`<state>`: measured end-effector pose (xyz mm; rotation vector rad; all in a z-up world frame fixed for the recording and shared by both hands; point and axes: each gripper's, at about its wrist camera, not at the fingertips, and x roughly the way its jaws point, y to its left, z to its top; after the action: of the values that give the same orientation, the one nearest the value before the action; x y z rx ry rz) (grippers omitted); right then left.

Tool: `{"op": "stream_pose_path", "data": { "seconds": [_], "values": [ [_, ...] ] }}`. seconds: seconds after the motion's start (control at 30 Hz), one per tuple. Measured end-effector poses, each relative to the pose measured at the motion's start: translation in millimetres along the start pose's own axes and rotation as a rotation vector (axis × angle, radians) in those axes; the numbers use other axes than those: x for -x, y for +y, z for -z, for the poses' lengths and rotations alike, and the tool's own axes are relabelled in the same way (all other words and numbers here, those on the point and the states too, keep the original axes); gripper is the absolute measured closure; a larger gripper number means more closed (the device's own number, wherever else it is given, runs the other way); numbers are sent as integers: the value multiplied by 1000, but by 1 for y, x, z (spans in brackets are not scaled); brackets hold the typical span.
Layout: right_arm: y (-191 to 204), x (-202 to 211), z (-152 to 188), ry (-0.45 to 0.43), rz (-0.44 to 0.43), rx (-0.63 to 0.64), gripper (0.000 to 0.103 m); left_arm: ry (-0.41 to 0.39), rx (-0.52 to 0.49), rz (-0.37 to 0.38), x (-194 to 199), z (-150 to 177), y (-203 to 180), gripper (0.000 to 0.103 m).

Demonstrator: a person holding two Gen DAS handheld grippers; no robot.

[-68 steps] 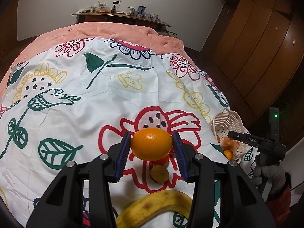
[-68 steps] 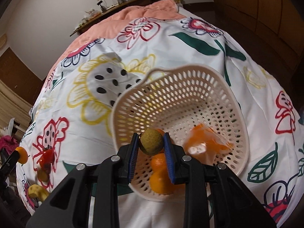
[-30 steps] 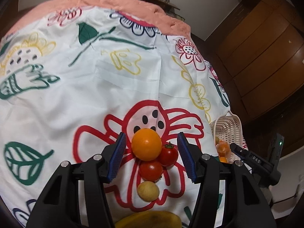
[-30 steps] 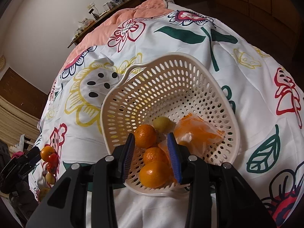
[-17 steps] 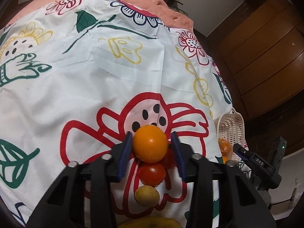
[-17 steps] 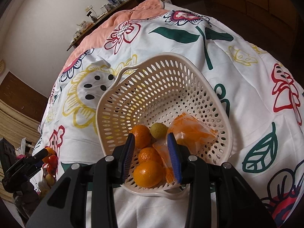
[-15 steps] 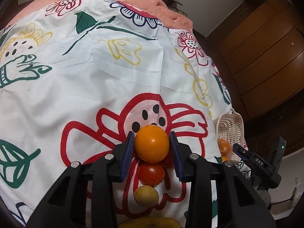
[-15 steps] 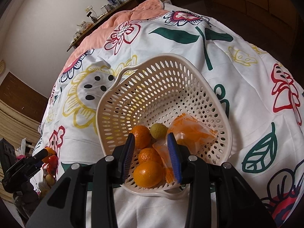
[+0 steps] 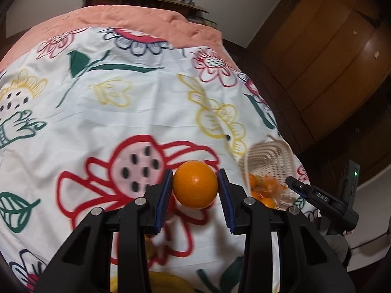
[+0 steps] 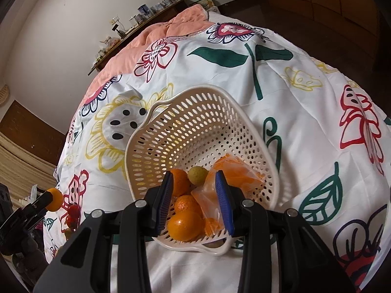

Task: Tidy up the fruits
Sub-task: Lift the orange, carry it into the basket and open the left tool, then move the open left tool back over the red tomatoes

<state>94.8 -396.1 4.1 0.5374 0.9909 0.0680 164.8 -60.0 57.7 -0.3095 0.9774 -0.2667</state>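
A bed [image 9: 136, 112] spread with a flower-printed sheet carries the fruit. A cream perforated basket [image 10: 195, 122] rests on the sheet at its right side; it holds three oranges [image 10: 185, 224], a small greenish-yellow fruit [image 10: 197, 175] and a clear bag of orange pieces [image 10: 234, 178]. In the left view the same basket [image 9: 271, 156] lies near, to the right of the held fruit. The left hand-held gripper [image 9: 195, 193] has just been closing, and its blue pads now clamp an orange [image 9: 195, 187] raised clear of the sheet. The right hand-held gripper [image 10: 195, 200] hangs over the basket's near rim with narrow jaws, grasping nothing. On the sheet remain tomatoes [image 10: 72, 211] and, at the left view's lower edge, a banana [image 9: 168, 283].

Step in hand, as judged: carrying the orange to the basket. The next move calls for travel rightward over the rim, then release above the fruit already inside, without striking the right hand-held gripper.
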Motion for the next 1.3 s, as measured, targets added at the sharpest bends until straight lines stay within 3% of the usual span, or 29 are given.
{"op": "stream_pose_path", "data": {
  "seconds": [0.67, 0.83, 1.23, 1.3],
  "values": [
    [-16, 6, 4, -15, -33, -19, 67, 142, -220, 73, -67, 21, -116, 65],
    [-16, 5, 4, -11, -37, -16, 67, 155, -203, 117, -72, 21, -121, 63],
    [-11, 6, 7, -5, -41, -3, 67, 130, -184, 77, -62, 18, -105, 62],
    [-8, 5, 7, -1, -43, 2, 67, 125, -189, 58, -60, 19, -103, 55]
  ]
}}
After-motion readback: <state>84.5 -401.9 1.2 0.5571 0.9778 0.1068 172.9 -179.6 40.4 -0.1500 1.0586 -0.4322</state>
